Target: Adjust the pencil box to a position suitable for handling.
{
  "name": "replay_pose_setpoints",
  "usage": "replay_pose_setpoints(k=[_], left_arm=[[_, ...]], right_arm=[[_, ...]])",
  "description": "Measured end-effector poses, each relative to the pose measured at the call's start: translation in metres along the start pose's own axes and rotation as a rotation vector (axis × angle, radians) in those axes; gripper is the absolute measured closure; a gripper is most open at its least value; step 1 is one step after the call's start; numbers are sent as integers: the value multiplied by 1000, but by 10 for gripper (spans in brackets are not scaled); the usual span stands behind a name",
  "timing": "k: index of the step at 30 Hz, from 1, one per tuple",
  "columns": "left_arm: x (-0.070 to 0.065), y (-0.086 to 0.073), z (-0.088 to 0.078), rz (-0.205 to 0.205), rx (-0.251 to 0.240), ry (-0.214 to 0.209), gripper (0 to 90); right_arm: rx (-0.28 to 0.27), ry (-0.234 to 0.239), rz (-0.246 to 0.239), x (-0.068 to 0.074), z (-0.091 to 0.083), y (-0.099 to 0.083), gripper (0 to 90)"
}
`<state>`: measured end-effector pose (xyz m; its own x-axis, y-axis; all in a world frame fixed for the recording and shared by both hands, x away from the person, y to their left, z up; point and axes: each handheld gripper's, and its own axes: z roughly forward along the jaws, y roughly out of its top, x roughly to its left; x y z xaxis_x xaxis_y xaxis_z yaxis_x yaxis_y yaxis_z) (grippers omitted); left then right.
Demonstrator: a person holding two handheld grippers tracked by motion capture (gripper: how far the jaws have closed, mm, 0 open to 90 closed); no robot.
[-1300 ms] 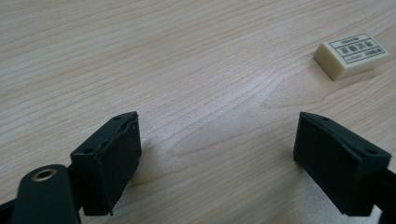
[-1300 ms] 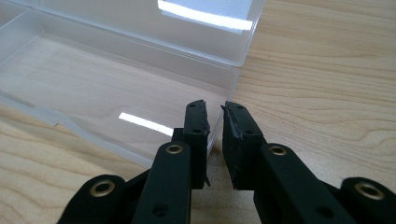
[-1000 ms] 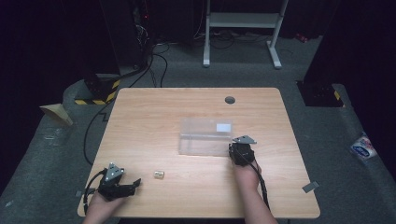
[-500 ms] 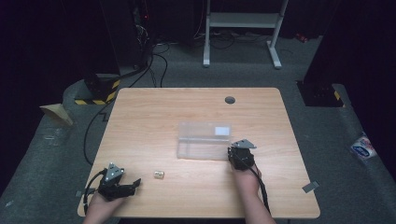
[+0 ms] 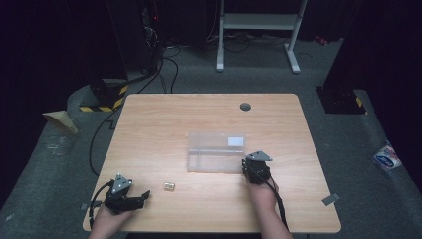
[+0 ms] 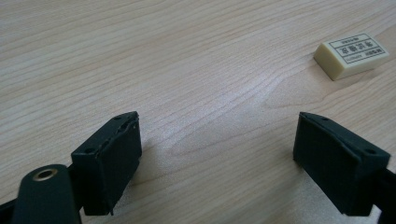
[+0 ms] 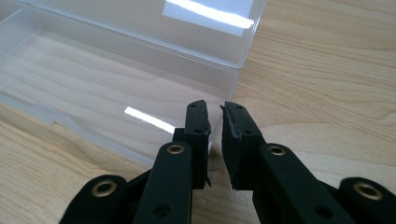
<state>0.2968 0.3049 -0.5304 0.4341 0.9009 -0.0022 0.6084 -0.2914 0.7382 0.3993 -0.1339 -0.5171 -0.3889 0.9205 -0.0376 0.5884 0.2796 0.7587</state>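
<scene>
An open clear plastic box (image 5: 216, 152) lies in the middle of the wooden table (image 5: 159, 124), its lid folded back flat. My right gripper (image 5: 246, 167) is at the box's right end. In the right gripper view that gripper (image 7: 215, 112) is shut on the thin end wall of the box (image 7: 116, 93), one jaw inside and one outside. A small cream eraser (image 5: 169, 186) lies near the front edge. My left gripper (image 5: 141, 197) rests left of it, jaws pointing toward it. In the left gripper view it (image 6: 217, 140) stands open, the eraser (image 6: 351, 55) ahead and apart.
A round dark grommet (image 5: 244, 106) sits in the table near its far edge. Cables trail from both grippers over the front edge. Beyond the table are dark floor, a metal stand (image 5: 259, 30) and a yellow-black striped block (image 5: 107, 94).
The right gripper has shifted slightly toward the near edge, and the box's near side has come with it. The left gripper and the eraser have stayed put.
</scene>
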Motion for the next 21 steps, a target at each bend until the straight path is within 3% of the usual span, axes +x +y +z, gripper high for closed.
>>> replay_pose_setpoints(k=[21], left_arm=[[0,0,0,0,0,-1,155]], right_arm=[[-13,4,-34,5,-7,-7,793]])
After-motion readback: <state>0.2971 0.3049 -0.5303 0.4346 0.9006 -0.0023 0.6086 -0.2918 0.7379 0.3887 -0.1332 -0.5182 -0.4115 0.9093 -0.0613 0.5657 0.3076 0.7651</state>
